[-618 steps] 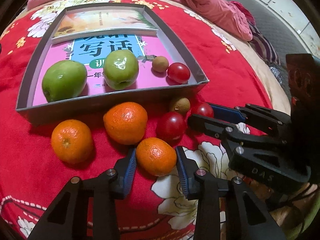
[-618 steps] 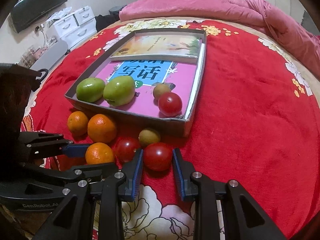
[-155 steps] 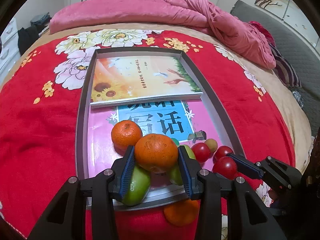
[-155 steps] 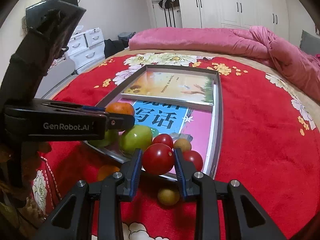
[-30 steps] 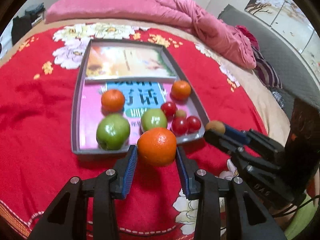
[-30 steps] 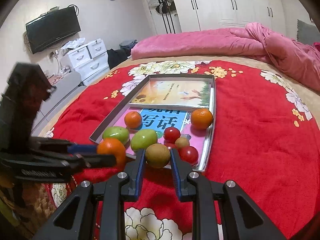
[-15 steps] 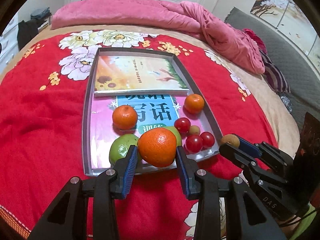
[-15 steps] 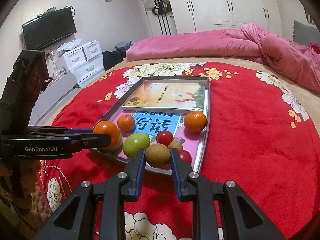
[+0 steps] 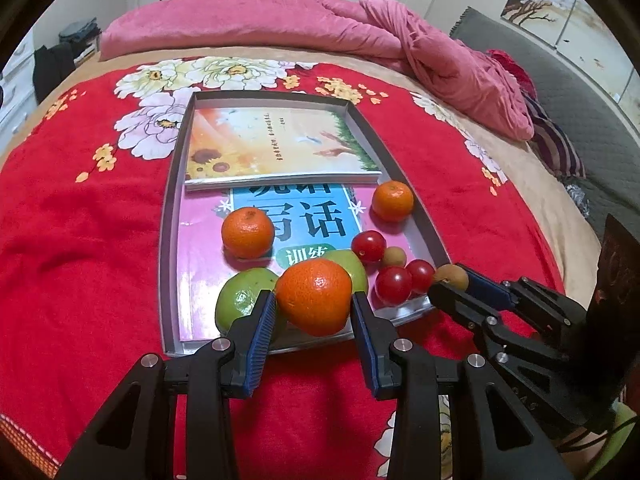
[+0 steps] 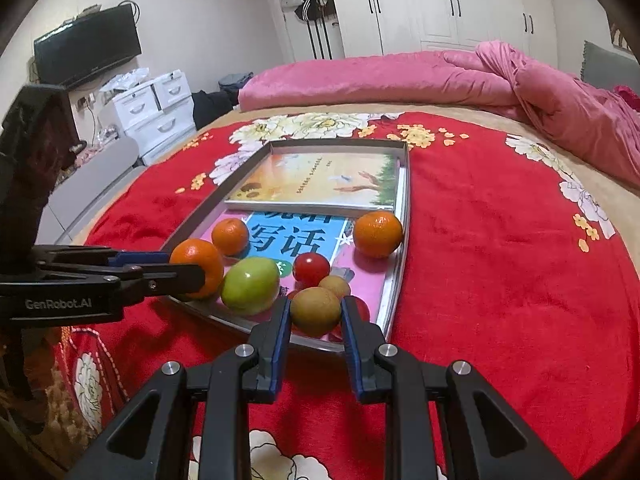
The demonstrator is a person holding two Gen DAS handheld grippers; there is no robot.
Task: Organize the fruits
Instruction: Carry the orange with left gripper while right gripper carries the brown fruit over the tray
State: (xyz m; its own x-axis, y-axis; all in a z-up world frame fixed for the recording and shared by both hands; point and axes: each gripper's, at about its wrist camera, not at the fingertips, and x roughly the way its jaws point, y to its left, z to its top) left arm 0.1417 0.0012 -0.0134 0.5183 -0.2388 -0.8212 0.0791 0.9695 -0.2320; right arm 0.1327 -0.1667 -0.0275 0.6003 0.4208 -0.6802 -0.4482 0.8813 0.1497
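Note:
My left gripper (image 9: 314,316) is shut on an orange mandarin (image 9: 314,297) and holds it above the near edge of the grey tray (image 9: 168,216). My right gripper (image 10: 314,320) is shut on a small brown fruit (image 10: 315,310) over the tray's near right corner; it also shows in the left wrist view (image 9: 450,276). In the tray lie two mandarins (image 9: 248,232) (image 9: 393,201), two green apples (image 9: 242,302) (image 10: 250,285), several red tomatoes (image 9: 368,246) and another small brown fruit (image 9: 395,257). The held mandarin also shows in the right wrist view (image 10: 198,267).
Two books (image 9: 276,146) line the tray's floor. The tray rests on a red flowered blanket (image 9: 80,240) on a bed, with a pink quilt (image 9: 280,20) at the far side. A white drawer unit (image 10: 156,110) and a TV (image 10: 86,46) stand beyond the bed.
Both grippers have moved forward and closer to the tray with their fruit. The held mandarin and brown fruit now hang over the tray's near edge.

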